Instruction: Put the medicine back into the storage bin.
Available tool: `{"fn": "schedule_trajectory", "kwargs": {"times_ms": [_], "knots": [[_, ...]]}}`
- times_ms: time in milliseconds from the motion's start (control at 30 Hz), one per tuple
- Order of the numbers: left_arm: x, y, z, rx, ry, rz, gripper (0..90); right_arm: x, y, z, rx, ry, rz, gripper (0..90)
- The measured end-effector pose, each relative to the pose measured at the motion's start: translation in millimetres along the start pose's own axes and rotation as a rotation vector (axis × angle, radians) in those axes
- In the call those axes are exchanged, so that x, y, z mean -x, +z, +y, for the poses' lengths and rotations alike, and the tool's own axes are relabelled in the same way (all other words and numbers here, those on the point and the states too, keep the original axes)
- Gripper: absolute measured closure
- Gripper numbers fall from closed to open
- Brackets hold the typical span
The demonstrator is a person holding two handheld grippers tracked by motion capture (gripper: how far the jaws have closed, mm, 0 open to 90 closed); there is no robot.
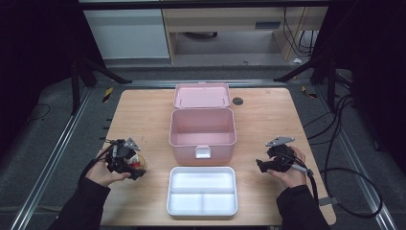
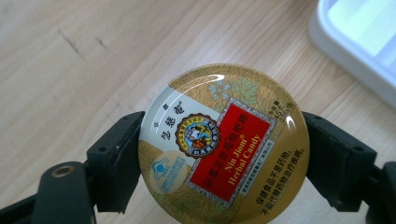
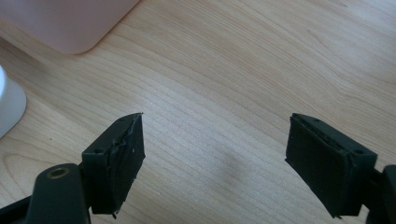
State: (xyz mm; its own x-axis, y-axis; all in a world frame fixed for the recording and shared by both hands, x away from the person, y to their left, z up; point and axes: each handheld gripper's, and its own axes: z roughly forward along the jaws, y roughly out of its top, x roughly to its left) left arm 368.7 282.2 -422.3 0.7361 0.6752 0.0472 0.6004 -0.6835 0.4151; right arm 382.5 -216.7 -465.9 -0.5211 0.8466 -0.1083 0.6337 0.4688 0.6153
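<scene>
The round candy tin (image 2: 222,144) sits clamped edge to edge between the jaws of the left gripper (image 1: 128,165), held above the wooden table (image 1: 143,115) at its left side, just left of the white divided tray (image 1: 202,190). Picking it up looks done; placing it is what remains, probably in the tray or in the open pink box (image 1: 202,128) behind it, both of which look empty. The right gripper (image 1: 268,166) waits over bare wood, jaws wide and holding nothing.
</scene>
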Motion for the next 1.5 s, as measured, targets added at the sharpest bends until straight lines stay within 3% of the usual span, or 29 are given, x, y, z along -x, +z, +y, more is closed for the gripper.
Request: {"fn": "schedule_trajectory", "kwargs": {"times_ms": [300,667,1033,1500], "knots": [[-3.4,-28.9,40.9,0.062,0.041,0.009,20.1,0.3,0.2,-0.3,0.001,0.004,-0.004,19.6],[-9.9,-45.8,91.5,0.121,0.064,0.002,20.1,1.5,-0.1,-0.9,0.006,0.0,-0.003,19.6],[-7.6,-49.3,140.8,0.131,0.108,-0.006,20.1,2.7,-0.6,-1.1,0.008,0.003,-0.004,19.5],[-4.3,-30.1,187.5,0.122,0.158,-0.047,20.1,3.8,1.8,-2.6,0.005,0.005,-0.001,19.4]]}}
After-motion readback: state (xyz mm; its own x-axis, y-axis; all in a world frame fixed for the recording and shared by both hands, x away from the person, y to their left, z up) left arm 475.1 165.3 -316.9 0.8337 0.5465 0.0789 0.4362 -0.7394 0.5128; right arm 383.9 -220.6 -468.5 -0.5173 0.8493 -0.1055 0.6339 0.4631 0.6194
